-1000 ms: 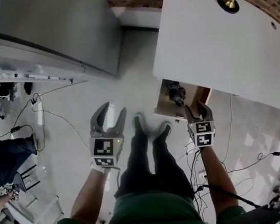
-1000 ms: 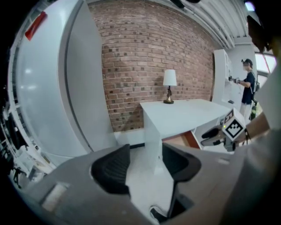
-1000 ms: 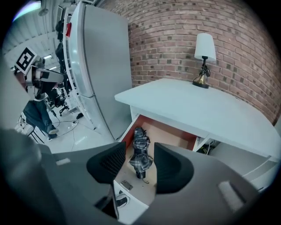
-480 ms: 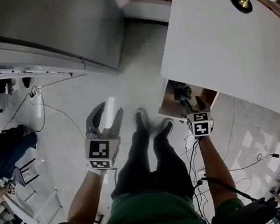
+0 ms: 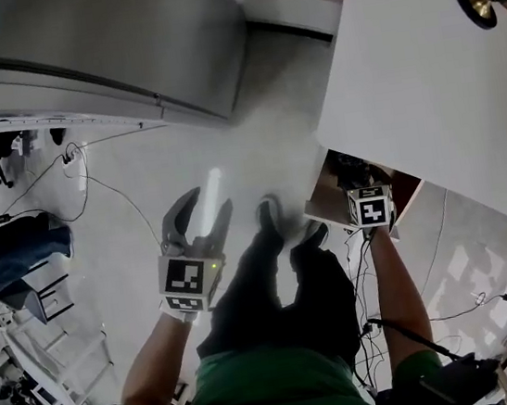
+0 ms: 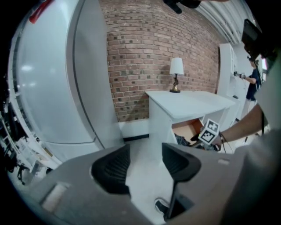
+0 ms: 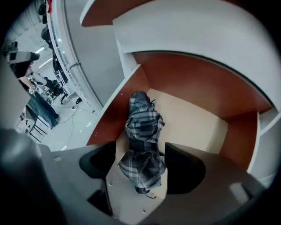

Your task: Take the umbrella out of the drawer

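Note:
A folded plaid umbrella [image 7: 142,140] lies in the open wooden drawer [image 7: 193,118] under the white desk. My right gripper [image 7: 140,154] points steeply down into the drawer. Its jaws are opening, with the umbrella's near end between them, and the pads stand a little off the fabric. In the head view the umbrella [image 5: 351,174] shows dark in the drawer [image 5: 327,203], just beyond the right gripper [image 5: 365,186], whose marker cube hides the jaws. My left gripper [image 5: 206,208] hangs open over the floor, nothing between its fingers [image 6: 112,169].
The white desk [image 5: 433,78] overhangs the drawer, with a lamp [image 5: 478,1] on its far corner. A large grey cabinet [image 5: 118,38] stands at the left. Cables [image 5: 92,187] run over the floor. The person's shoes [image 5: 270,218] are between the grippers.
The right gripper has dropped from in front of the drawer down into it, over the umbrella. The left gripper has sunk a little toward the floor and stays open.

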A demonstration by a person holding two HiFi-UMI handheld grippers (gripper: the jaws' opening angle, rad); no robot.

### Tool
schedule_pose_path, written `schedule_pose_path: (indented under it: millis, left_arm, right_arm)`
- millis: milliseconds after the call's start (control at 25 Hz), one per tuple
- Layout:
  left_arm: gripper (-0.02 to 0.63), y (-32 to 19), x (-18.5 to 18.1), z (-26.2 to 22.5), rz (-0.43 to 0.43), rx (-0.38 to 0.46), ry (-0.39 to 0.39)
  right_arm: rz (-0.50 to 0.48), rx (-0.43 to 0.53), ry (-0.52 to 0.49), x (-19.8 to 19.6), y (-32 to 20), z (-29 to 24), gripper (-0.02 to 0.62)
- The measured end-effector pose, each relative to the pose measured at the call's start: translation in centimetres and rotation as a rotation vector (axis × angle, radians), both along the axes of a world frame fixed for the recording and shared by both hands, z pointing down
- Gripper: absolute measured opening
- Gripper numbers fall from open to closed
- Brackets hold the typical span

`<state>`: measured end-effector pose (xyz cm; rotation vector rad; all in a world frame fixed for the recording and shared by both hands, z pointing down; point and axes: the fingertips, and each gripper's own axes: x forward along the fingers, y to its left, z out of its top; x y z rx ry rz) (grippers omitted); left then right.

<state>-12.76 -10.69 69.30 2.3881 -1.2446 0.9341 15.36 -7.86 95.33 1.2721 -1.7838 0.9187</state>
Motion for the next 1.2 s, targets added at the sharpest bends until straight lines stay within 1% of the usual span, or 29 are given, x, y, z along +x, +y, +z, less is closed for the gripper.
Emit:
schedule_pose_path:
  millis: [80, 200, 360, 400, 440, 520, 640, 680, 880, 1000, 1120, 1200]
  left_arm:
    - [0.227, 0.1, -0.3, 0.8, -0.006, -0.009, -0.003]
    - [0.225, -0.2, -0.9, 1.3, -0.025, -0.008, -0.007]
    - [0.221, -0.7, -2.6, 1.1, -0.054, -0.003, -0.005]
    - [0.221, -0.8, -2.9, 0.9, -0.057, -0.004, -0.004]
    - [0.217, -0.8, -3.1, 0.8, -0.058, -0.007, -0.002]
    - [0.207, -0.8, -3.1, 0.4, -0.054, -0.011, 0.003]
    - [0.202, -1.1, -2.8, -0.7, -0.044, -0.007, 0.011]
    - [0.201, -1.3, -2.8, -1.0, -0.042, -0.005, 0.015]
    - [0.201, -2.0, -2.3, -3.1, -0.026, -0.002, 0.04]
    - [0.201, -2.8, -0.6, -5.2, 0.003, 0.011, 0.065]
    - [0.201, -3.7, 1.4, -7.4, 0.037, 0.029, 0.087]
    - [0.201, -3.8, 2.4, -9.2, 0.058, 0.04, 0.101]
  right_arm:
    - [-0.011, -0.035, 0.012, -0.1, -0.8, 1.8, 0.339]
    - [-0.017, -0.069, 0.047, 0.4, -2.0, 3.8, 0.339]
    - [-0.021, -0.14, 0.084, 0.3, -2.1, 5.2, 0.336]
    - [-0.024, -0.156, 0.088, 0.1, -1.9, 5.2, 0.322]
    - [-0.029, -0.164, 0.093, 0.0, -1.7, 5.1, 0.272]
    - [-0.047, -0.15, 0.102, -0.1, -1.7, 4.7, 0.223]
    - [-0.045, -0.156, 0.11, 0.3, -1.2, 3.6, 0.174]
    - [-0.034, -0.163, 0.107, 0.5, -0.9, 3.2, 0.169]
    - [0.005, -0.136, 0.073, 1.0, 0.0, -1.8, 0.167]
    - [0.001, -0.153, 0.046, 1.4, 1.9, -5.1, 0.167]
    - [-0.03, -0.186, 0.052, 1.4, 4.6, -7.6, 0.167]
    - [-0.022, -0.202, 0.043, 1.0, 6.5, -9.5, 0.167]
